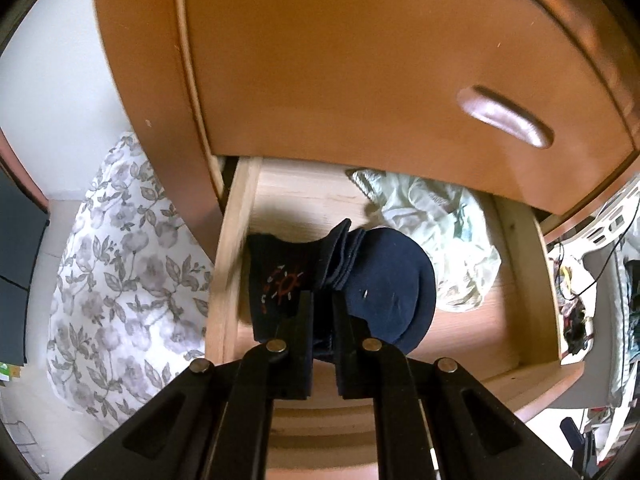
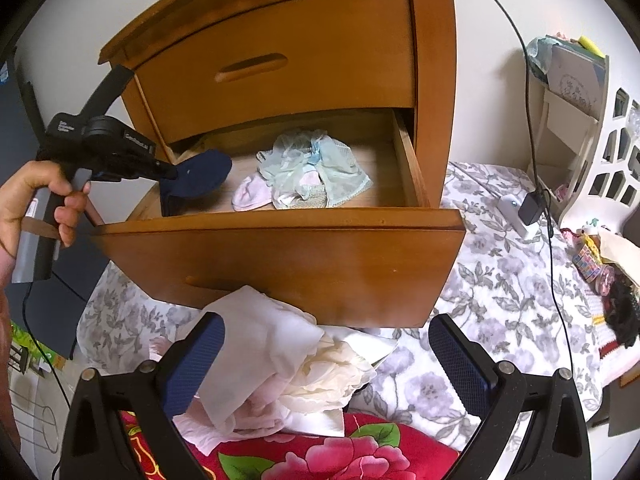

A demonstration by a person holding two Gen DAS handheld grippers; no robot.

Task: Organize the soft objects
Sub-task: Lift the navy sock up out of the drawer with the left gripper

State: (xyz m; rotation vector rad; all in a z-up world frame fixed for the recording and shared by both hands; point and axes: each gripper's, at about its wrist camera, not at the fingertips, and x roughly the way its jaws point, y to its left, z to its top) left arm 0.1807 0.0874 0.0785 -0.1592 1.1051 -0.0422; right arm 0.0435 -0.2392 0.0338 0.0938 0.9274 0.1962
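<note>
Directly ahead of both grippers stood the wooden nightstand (image 2: 280, 60) with its lower drawer (image 2: 280, 256) pulled out, pale underwear (image 2: 316, 172) lying loose inside it to the right of the left gripper (image 1: 322, 308), which was clenched on a folded bundle of navy socks (image 1: 360, 280) held over the drawer's left portion. Judged risk: if let go from that height the bundle could unfold or land on the drawer's side wall, while the white garments (image 2: 280, 360) below the right gripper (image 2: 326, 364), whose fingers were spread wide and held nothing, remained unsorted on the bed.
</note>
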